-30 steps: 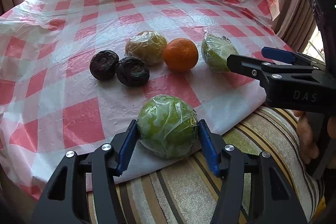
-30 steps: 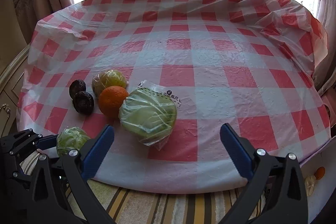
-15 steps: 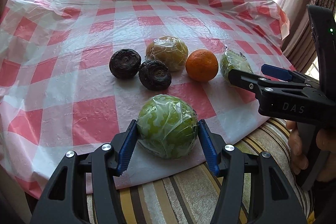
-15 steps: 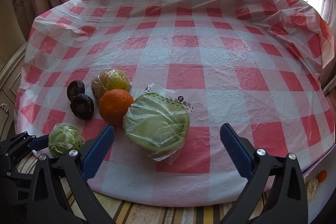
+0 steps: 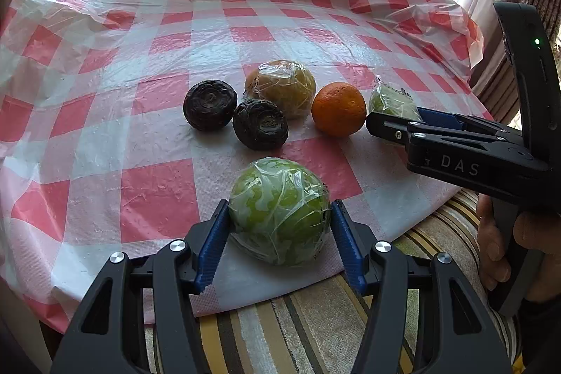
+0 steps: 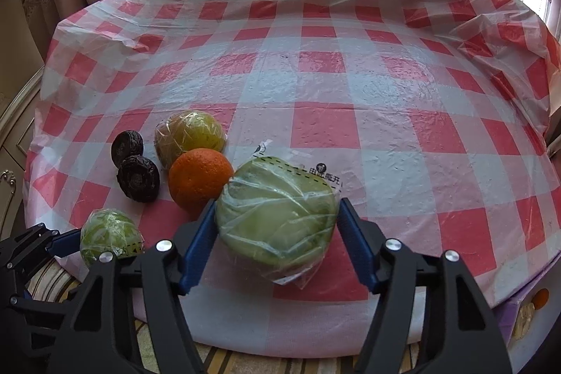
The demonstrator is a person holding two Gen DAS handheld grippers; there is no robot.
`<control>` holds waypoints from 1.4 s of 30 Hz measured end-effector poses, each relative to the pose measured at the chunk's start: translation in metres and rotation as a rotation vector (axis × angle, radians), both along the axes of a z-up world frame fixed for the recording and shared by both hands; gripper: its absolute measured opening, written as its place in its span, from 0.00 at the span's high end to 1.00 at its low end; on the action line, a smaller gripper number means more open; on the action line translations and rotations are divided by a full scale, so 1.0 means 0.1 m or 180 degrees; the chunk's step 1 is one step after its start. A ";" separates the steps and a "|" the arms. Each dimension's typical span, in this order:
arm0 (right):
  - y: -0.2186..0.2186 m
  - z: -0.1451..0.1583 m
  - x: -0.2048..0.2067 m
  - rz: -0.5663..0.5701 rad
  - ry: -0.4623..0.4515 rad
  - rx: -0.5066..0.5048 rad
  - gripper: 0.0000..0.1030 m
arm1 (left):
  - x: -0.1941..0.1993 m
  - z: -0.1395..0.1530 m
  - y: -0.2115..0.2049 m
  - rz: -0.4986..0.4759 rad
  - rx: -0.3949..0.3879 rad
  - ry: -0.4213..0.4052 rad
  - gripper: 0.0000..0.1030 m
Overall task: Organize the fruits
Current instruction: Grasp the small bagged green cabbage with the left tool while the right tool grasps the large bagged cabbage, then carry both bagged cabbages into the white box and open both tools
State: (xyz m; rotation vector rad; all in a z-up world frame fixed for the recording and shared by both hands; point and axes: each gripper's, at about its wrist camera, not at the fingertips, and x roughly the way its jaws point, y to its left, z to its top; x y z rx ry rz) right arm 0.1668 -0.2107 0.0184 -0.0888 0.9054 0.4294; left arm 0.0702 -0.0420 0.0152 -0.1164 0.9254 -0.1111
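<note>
Now your left gripper (image 5: 278, 235) pinches the small wrapped green fruit (image 5: 280, 209) at the near edge of the red-and-white checked tablecloth (image 5: 157, 198), both blue pads (image 5: 210, 244) pressed against its sides. Your right gripper (image 6: 277, 240) has just been closing its jaws around the large wrapped green fruit (image 6: 277, 216), and the pads touch it on both sides; its loose plastic tail hangs down between the fingers. Just left of that fruit, touching or nearly so, sits the orange (image 6: 200, 177). Behind the orange lies a wrapped yellowish fruit (image 6: 189, 135), and to its left 2 dark wrinkled fruits (image 6: 135, 167) rest side by side. In the left wrist view your hand (image 5: 505, 244) grips the right tool's handle over a striped cushion (image 5: 298, 332).
</note>
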 end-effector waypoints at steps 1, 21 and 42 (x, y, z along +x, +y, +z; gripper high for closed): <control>0.00 0.00 -0.01 0.0002 -0.0010 -0.0010 0.36 | 0.00 0.00 0.00 0.0003 -0.0001 -0.0002 0.46; -0.18 0.09 -0.20 -0.0046 -0.0124 0.0076 0.38 | -0.09 0.10 -0.08 0.0052 0.0163 -0.0101 0.46; -0.59 0.19 -0.38 -0.0284 -0.0214 0.0054 0.38 | -0.11 0.29 -0.36 -0.0022 0.0394 -0.0222 0.46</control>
